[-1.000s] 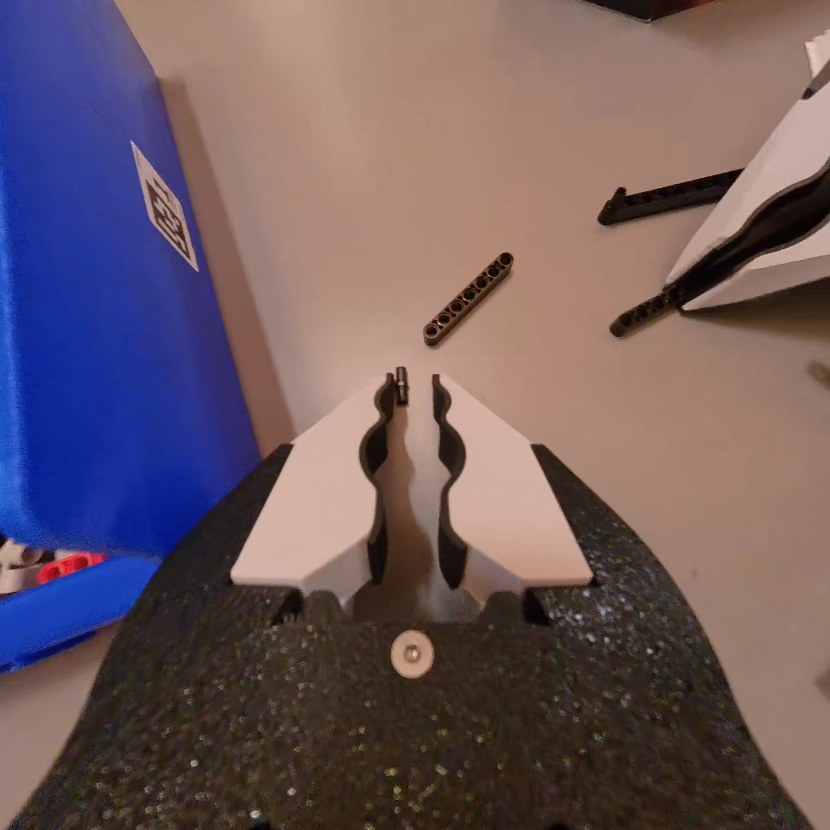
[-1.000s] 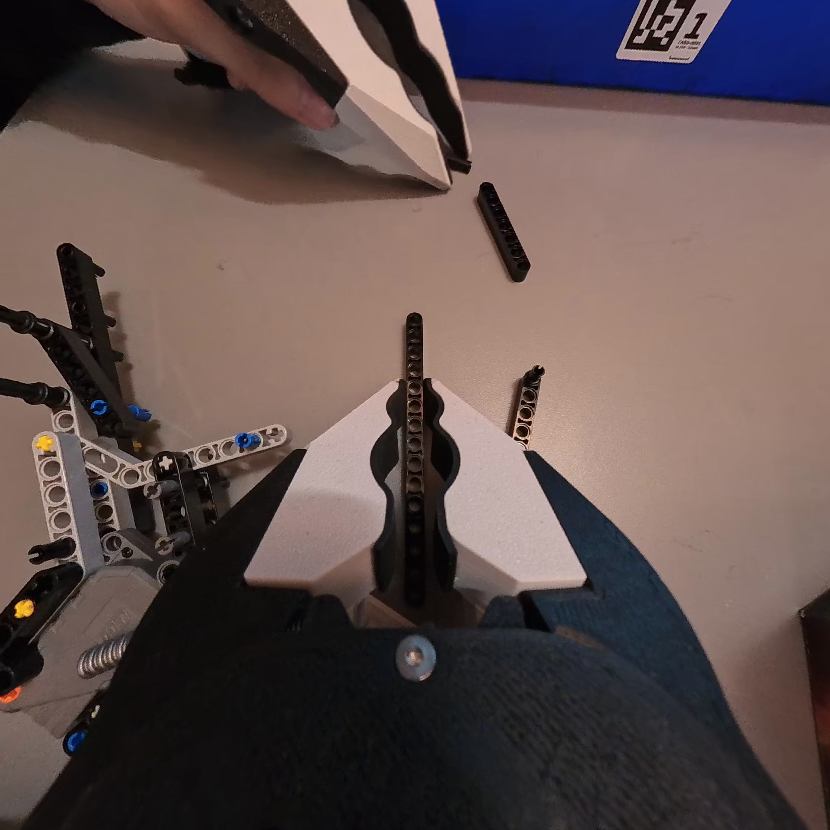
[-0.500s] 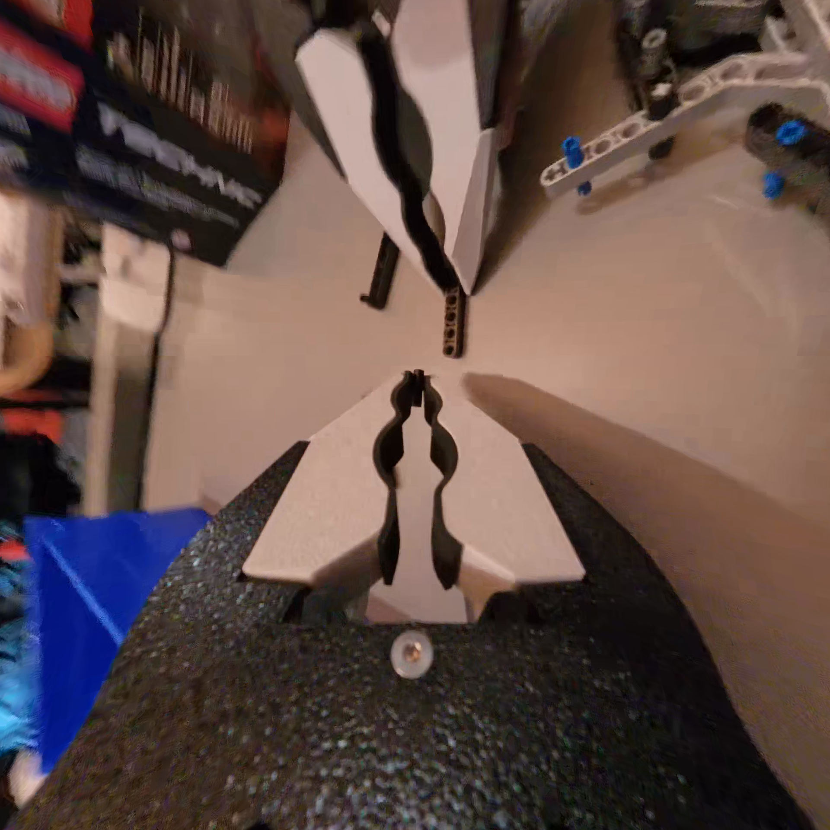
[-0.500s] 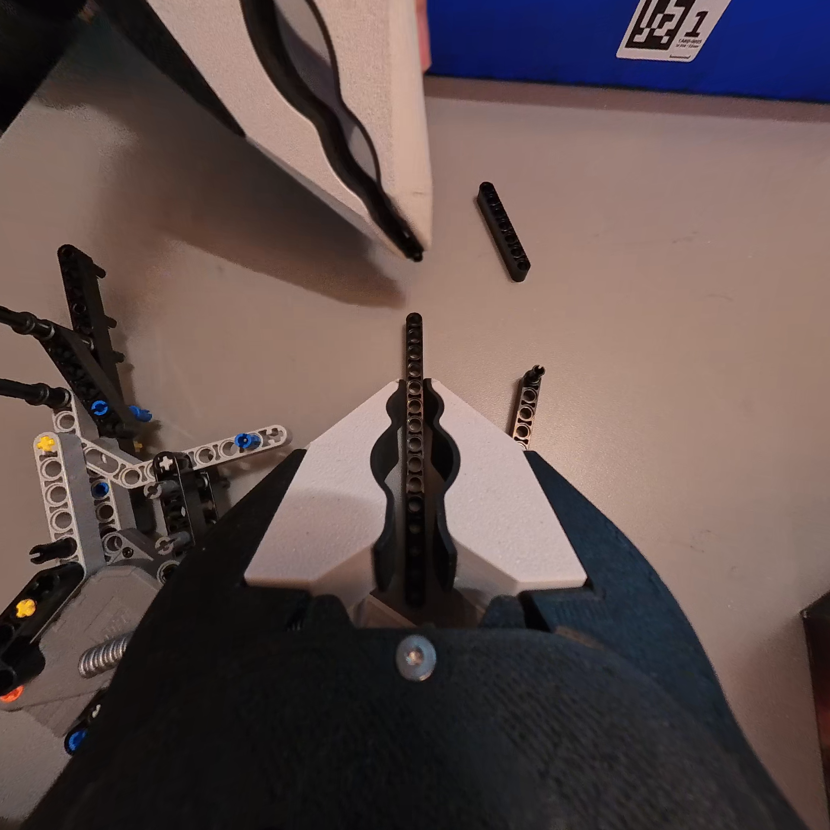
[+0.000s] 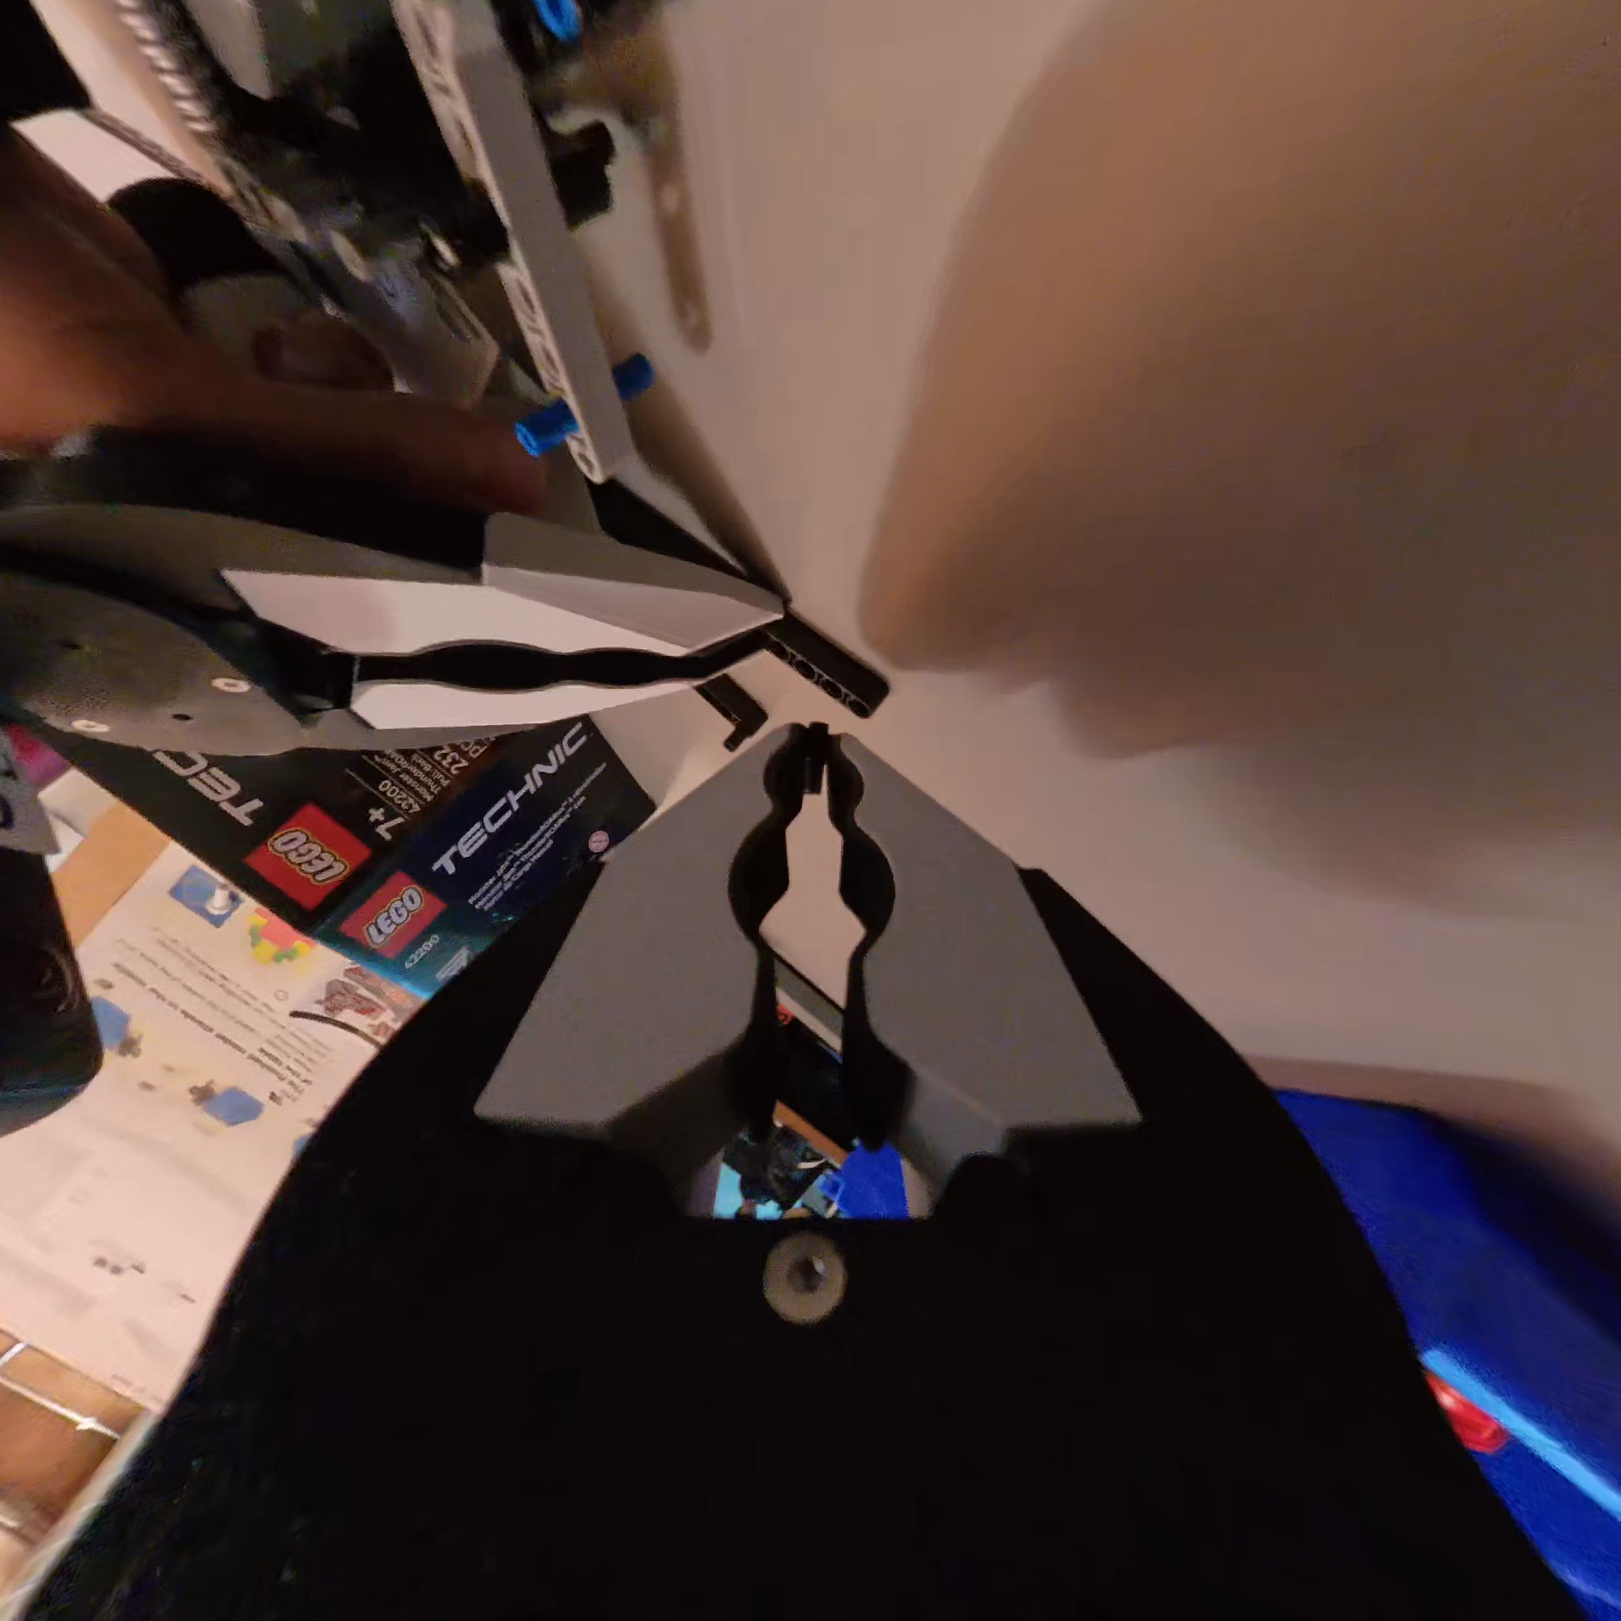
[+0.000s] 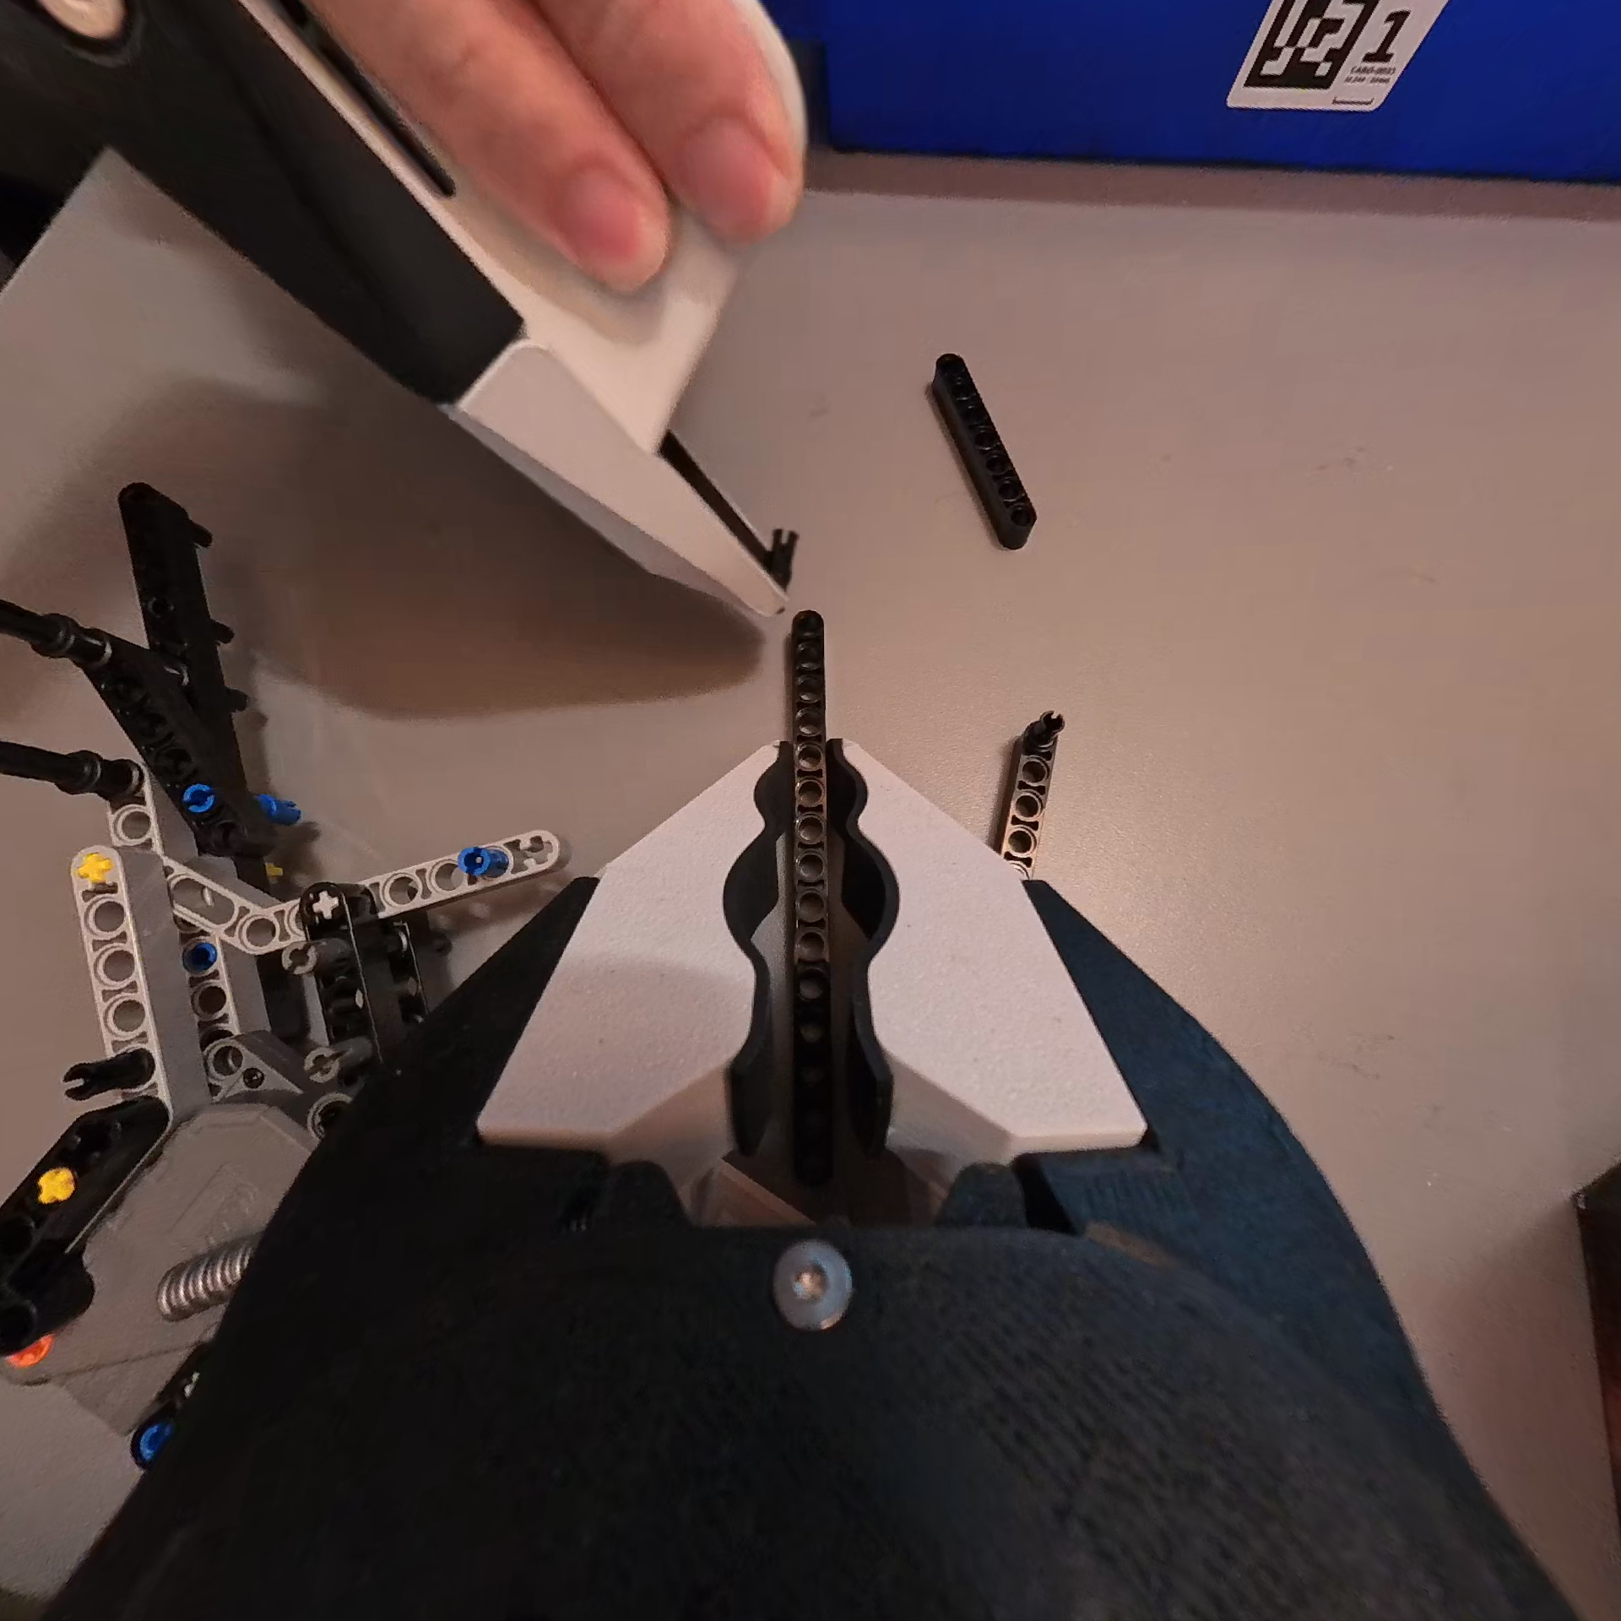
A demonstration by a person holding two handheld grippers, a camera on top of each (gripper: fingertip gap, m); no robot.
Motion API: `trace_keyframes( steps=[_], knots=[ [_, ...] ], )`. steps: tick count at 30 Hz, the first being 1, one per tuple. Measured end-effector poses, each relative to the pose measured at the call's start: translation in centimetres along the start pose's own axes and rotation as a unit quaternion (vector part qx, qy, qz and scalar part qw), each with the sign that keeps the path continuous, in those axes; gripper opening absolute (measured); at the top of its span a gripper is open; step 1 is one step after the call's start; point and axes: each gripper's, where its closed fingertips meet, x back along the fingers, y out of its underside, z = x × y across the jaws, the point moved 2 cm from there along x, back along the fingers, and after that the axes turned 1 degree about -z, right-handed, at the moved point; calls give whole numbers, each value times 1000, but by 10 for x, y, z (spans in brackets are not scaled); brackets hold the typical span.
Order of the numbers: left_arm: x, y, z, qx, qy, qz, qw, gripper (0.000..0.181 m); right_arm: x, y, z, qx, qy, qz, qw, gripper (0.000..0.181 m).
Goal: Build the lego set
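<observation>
My right gripper [image 6: 809,747] is shut on a long black holed beam [image 6: 808,684] that sticks out past its fingertips, just above the table. My left gripper [image 5: 814,746] is shut on a small black pin [image 5: 816,735] at its tips. In the right wrist view the left gripper [image 6: 776,574] comes in from the upper left, held by a hand [image 6: 614,132], with the pin [image 6: 781,548] just beyond the beam's far end. In the left wrist view the right gripper [image 5: 746,636] and the beam's end [image 5: 829,671] lie close ahead of the pin. The left wrist view is blurred.
A partly built grey and black model [image 6: 219,965] with blue pins lies at the left. A loose black beam [image 6: 982,452] and a short beam with a pin [image 6: 1031,789] lie on the table. A blue bin [image 6: 1140,79] stands behind. A set box [image 5: 439,833] and booklet [image 5: 175,1053] lie farther off.
My left gripper, with the pin, has swung round and moved in toward the far end of the long beam. My right gripper and its beam have not moved.
</observation>
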Motion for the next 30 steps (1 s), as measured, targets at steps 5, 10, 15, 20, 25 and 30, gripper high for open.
trace_keyframes(
  steps=[5, 10, 15, 20, 25, 30],
  knots=[
    [-8, 11, 3, -28, 13, -2, 1000, 2, 0, 0, 0, -1, -2, 0, 1000, 5],
    [-9, 7, 2, -47, 8, -1, 999, 2, 0, 0, 0, -2, -4, 0, 1000, 5],
    [-13, 3, 9, -86, -1, -11, 996, 2, 0, 0, 0, -3, -4, 0, 1000, 5],
    [-15, 1, 9, -132, -32, -42, 990, 2, 0, 0, 0, -4, -5, 0, 1000, 5],
    [-14, -1, 10, -173, -57, -60, 981, 1, 0, -1, -1, -4, -5, 0, 1000, 5],
    [-14, -1, 10, -212, -50, -63, 974, 0, -1, -2, -3, -4, -6, 1, 1000, 5]
  ],
)
